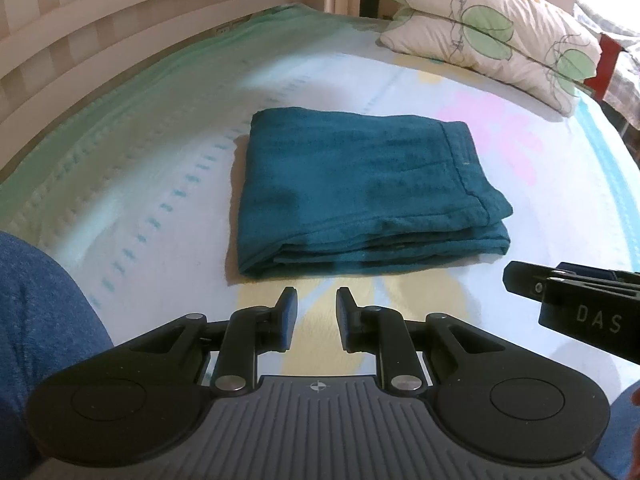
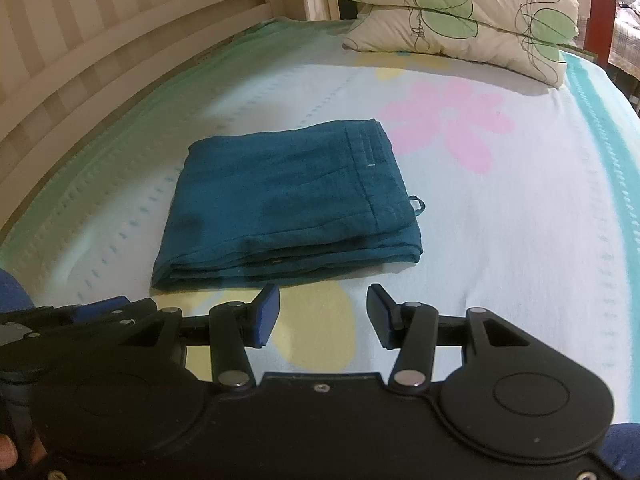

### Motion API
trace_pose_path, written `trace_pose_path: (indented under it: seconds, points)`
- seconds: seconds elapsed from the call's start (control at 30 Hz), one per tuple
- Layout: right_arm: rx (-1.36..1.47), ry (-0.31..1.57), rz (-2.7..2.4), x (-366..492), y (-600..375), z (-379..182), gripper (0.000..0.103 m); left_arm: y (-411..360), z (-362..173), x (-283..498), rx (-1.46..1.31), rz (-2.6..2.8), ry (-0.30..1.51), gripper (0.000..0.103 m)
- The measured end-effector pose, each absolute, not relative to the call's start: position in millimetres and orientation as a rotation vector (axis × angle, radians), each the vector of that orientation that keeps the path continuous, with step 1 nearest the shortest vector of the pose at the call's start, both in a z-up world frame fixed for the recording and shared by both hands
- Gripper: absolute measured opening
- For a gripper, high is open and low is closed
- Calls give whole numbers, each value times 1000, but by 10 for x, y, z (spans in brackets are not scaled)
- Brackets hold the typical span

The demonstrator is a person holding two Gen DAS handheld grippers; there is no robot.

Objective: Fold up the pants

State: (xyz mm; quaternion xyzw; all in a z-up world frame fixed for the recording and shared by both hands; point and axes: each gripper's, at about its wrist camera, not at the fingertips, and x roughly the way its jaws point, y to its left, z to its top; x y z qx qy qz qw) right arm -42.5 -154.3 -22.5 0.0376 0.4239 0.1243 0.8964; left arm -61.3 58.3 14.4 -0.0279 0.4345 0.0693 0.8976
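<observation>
The teal pants point(image 1: 360, 188) lie folded into a flat rectangular stack on the bed sheet point(image 1: 168, 184); they also show in the right wrist view point(image 2: 288, 208), with a small loop sticking out at their right edge. My left gripper point(image 1: 317, 304) is open and empty, just in front of the stack's near edge. My right gripper point(image 2: 323, 300) is open and empty, also just short of the near edge. The right gripper's body enters the left wrist view point(image 1: 576, 304) at the right.
A leaf-print pillow point(image 1: 492, 28) lies at the far right of the bed, also seen in the right wrist view point(image 2: 456, 12). A slatted wooden bed rail point(image 1: 100, 40) runs along the left. A blue-clad leg point(image 1: 40, 320) is at lower left.
</observation>
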Motion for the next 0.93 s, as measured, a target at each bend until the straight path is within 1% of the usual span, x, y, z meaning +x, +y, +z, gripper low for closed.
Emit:
trace_pose_path:
  seconds: [0.93]
  points:
    - [80, 906, 272, -370, -1539, -280, 57, 544, 86, -570, -31, 124, 917, 21]
